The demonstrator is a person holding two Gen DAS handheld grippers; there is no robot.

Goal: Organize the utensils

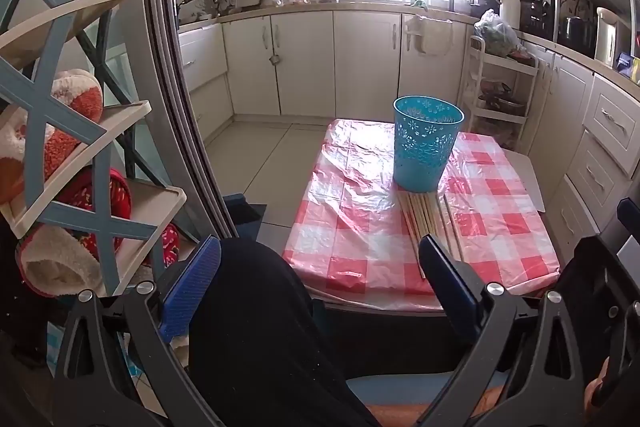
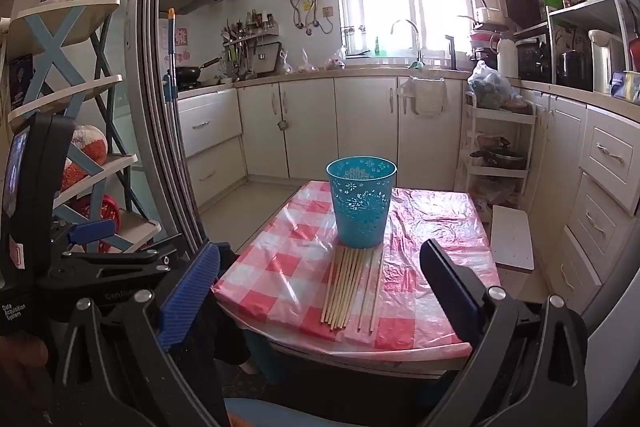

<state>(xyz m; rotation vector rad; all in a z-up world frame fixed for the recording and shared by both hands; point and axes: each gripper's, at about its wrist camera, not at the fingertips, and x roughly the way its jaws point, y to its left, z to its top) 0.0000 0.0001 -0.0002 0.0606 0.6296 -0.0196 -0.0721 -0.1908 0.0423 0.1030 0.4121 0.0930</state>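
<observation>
A blue perforated plastic cup [image 1: 426, 143] [image 2: 362, 201] stands upright on a small table with a red-and-white checked cover [image 1: 360, 227] [image 2: 432, 251]. Several wooden chopsticks [image 1: 430, 223] [image 2: 350, 287] lie side by side on the cover, just in front of the cup. My left gripper [image 1: 320, 267] is open and empty, held back from the table's near left edge. My right gripper [image 2: 320, 275] is open and empty, held in front of the table's near edge, with the chopsticks between its fingers in view.
A blue-and-cream shelf rack [image 1: 60, 147] [image 2: 80, 107] with slippers stands at the left beside a sliding door frame [image 1: 168, 67] [image 2: 160, 87]. Kitchen cabinets [image 1: 304, 63] [image 2: 320, 123] line the back and right. A white trolley [image 1: 500, 95] [image 2: 500, 155] stands behind the table.
</observation>
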